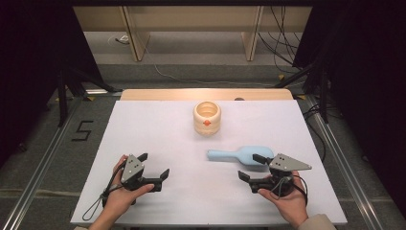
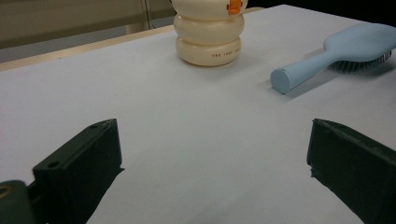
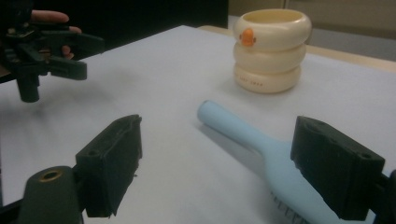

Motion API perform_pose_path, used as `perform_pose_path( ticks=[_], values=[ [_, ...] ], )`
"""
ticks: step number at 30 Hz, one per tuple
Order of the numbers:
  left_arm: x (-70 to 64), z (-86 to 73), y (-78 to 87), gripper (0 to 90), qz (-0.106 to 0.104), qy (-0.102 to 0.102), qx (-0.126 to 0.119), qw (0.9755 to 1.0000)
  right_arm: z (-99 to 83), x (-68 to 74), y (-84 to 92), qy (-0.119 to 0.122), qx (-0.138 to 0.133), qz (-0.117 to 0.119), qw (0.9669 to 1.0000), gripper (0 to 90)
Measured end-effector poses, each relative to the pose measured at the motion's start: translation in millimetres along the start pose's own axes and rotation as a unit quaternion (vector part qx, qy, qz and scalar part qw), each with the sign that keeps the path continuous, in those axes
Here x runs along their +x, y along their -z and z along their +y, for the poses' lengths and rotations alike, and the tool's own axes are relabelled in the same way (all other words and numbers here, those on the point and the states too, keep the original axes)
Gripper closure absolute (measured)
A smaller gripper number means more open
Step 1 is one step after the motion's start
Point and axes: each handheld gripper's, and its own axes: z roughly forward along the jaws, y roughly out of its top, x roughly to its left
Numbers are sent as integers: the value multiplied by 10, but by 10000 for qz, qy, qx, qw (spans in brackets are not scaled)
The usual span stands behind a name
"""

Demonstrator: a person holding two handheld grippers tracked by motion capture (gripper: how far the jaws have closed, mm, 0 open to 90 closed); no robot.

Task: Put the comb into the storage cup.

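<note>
A light blue hairbrush point(image 1: 239, 155) lies on the white table sheet point(image 1: 167, 129), handle pointing left, bristles down. My right gripper point(image 1: 249, 166) is open just in front of the brush head. In the right gripper view its jaws point(image 3: 217, 140) stand wide, and the brush point(image 3: 243, 130) runs between them and under the right-hand jaw, untouched. A cream ribbed cup with an orange beak point(image 1: 207, 118) stands upright behind the brush. My left gripper point(image 1: 154, 165) is open at the front left, with nothing between its fingers point(image 2: 212, 140). The cup point(image 2: 209, 37) and the brush point(image 2: 336, 51) lie ahead of it.
The sheet covers a wooden table whose far edge point(image 1: 206, 93) shows behind the cup. Metal rails point(image 1: 43, 158) and dark stands flank the table. The left gripper point(image 3: 70, 51) and its hand appear at the upper left of the right gripper view.
</note>
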Motion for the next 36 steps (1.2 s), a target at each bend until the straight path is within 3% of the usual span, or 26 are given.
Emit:
perform_pose_path(
  ticks=[4,9,10,11,13,14,15,16,17,19,21,28,36],
  values=[
    [-3,-1,-4,27,-1,-25,9,10000,48,21,-50,66,-13,0,10000,247],
    [-3,-3,-9,29,-5,-10,11,10000,180,37,-159,195,74,-64,9998,465],
    [-3,-3,-9,30,-5,-10,11,10000,180,37,-159,195,74,-64,9998,465],
    [-6,-3,-11,31,-5,-6,9,10000,249,43,-225,287,242,-144,9992,563],
    [-8,-2,-12,31,-7,-10,9,10000,309,44,-294,341,490,-147,9981,666],
    [-8,-2,-12,31,-7,-10,9,10000,309,44,-294,341,490,-147,9981,666],
    [-8,-2,-13,31,-9,-15,18,10000,377,54,-416,536,845,-154,9949,760],
    [-8,-2,-13,32,-9,-15,18,10000,377,54,-416,536,845,-154,9949,760],
    [-7,-3,-14,32,-9,-3,18,10000,418,64,-536,562,1040,-208,9928,817],
    [-5,-3,-15,32,-11,-2,12,10000,431,70,-582,562,1105,-213,9921,833],
    [-5,-3,-14,33,-18,0,12,10000,490,90,-752,600,1358,-287,9885,895],
    [-3,-5,-16,37,-25,17,5,10000,576,44,-1010,441,1572,-487,9854,900],
    [-1,-10,-22,43,-12,18,33,10000,575,-47,-1346,172,2010,-813,9761,900]
  ],
)
